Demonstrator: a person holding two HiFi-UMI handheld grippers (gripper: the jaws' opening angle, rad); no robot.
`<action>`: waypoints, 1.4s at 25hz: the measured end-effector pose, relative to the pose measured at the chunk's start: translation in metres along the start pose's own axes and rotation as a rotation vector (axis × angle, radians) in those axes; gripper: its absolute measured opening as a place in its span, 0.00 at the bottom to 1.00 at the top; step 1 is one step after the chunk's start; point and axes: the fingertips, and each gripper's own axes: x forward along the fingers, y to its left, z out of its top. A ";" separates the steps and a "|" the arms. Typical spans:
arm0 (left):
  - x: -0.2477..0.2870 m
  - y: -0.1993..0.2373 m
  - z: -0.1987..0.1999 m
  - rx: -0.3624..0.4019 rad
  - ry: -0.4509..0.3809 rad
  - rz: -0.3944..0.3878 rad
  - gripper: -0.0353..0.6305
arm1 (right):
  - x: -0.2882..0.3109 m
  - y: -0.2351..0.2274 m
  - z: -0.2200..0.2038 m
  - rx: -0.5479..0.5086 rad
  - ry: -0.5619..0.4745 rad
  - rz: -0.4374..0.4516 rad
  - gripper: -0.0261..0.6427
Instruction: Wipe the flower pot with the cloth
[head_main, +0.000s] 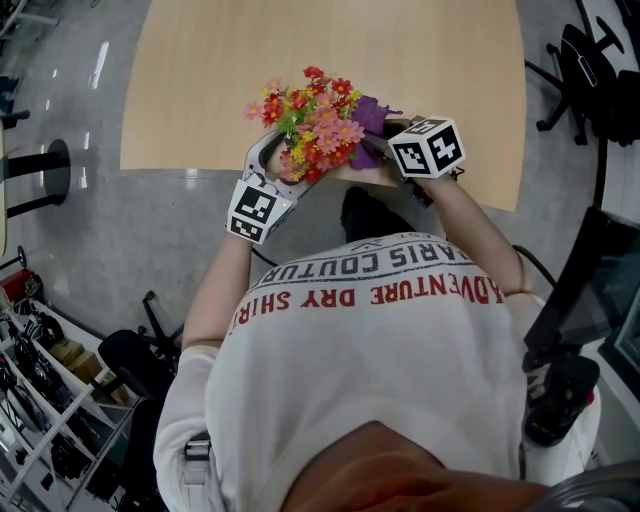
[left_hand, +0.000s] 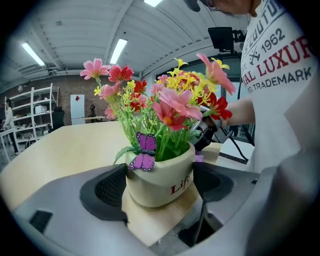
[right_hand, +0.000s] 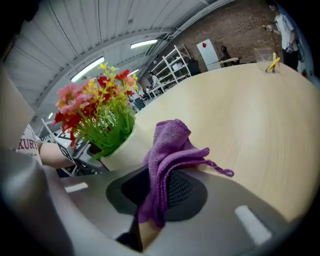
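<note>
White printed shirt (head_main: 370, 330) of the person fills the foreground of the head view; beyond it, the flower pot (left_hand: 157, 175) stands at the near edge of the wooden table (head_main: 300, 60), under a bunch of artificial flowers (head_main: 315, 120). A purple butterfly (left_hand: 144, 152) sits on its rim.

Left gripper (left_hand: 161, 186): jaws set wide, both pads pressed against the pot's opposite sides, steadying it.

Right gripper (right_hand: 159, 192): jaws closed on the purple cloth (right_hand: 172, 145), whose bunched free end lies right beside the pot's cream wall. Whether it touches the wall cannot be told.

Step judged in hand: bringing the cloth onto the pot, with wiping at most just begun.

The next move probably calls for pressing the bunched end against the wall and sweeping around it below the foliage, while the left grip stops the pot from turning or sliding off the edge.
</note>
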 end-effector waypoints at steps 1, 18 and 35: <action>0.002 0.000 0.000 0.002 0.002 -0.003 0.68 | 0.002 -0.003 -0.002 -0.008 0.014 -0.013 0.10; -0.015 -0.024 0.004 -0.178 -0.054 0.181 0.85 | -0.060 0.017 -0.033 0.136 -0.224 -0.065 0.11; 0.014 -0.009 -0.005 -0.360 0.005 0.602 0.85 | -0.097 0.020 -0.064 0.184 -0.295 -0.093 0.11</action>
